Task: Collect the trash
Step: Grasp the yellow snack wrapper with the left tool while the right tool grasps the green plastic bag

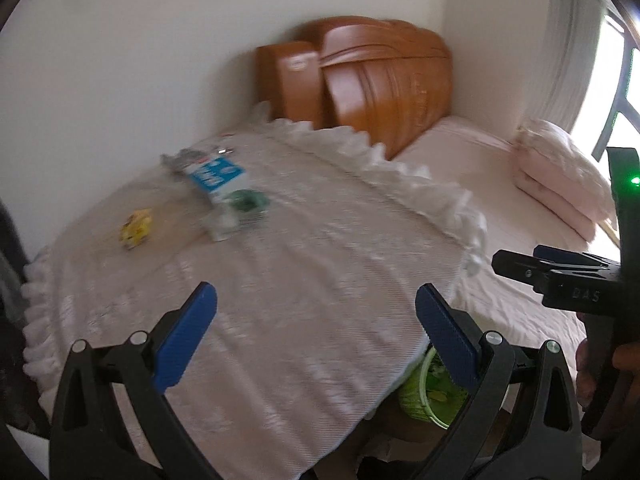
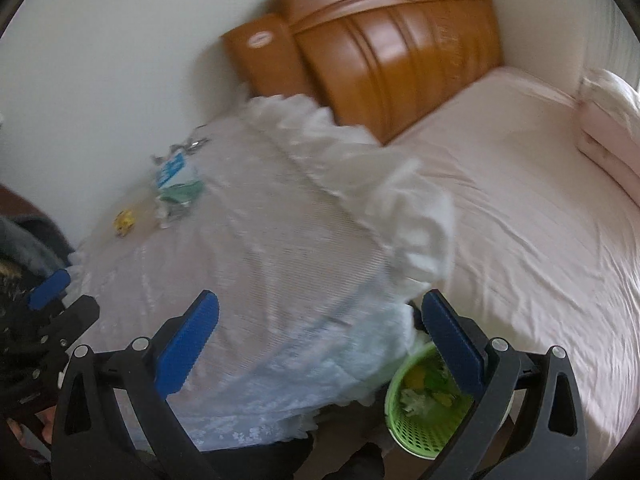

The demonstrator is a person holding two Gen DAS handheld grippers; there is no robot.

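Observation:
Trash lies at the far left of a table under a white ruffled cloth (image 1: 304, 248): a blue and white carton (image 1: 218, 178), a green crumpled wrapper (image 1: 248, 202), a small yellow packet (image 1: 137, 229) and some grey foil (image 1: 180, 160). The same carton (image 2: 172, 172) and yellow packet (image 2: 124, 222) show in the right wrist view. A green mesh bin (image 2: 424, 412) holding some scraps stands on the floor between table and bed; its rim (image 1: 428, 396) shows in the left view. My left gripper (image 1: 316, 340) and right gripper (image 2: 320, 344) both hang open and hold nothing, well short of the trash.
A bed with a pink sheet (image 2: 520, 208) fills the right side, with a folded pink quilt (image 1: 560, 176) by the window and an orange wooden headboard (image 2: 384, 48) against the wall. The other gripper (image 1: 560, 276) appears at the right edge of the left view.

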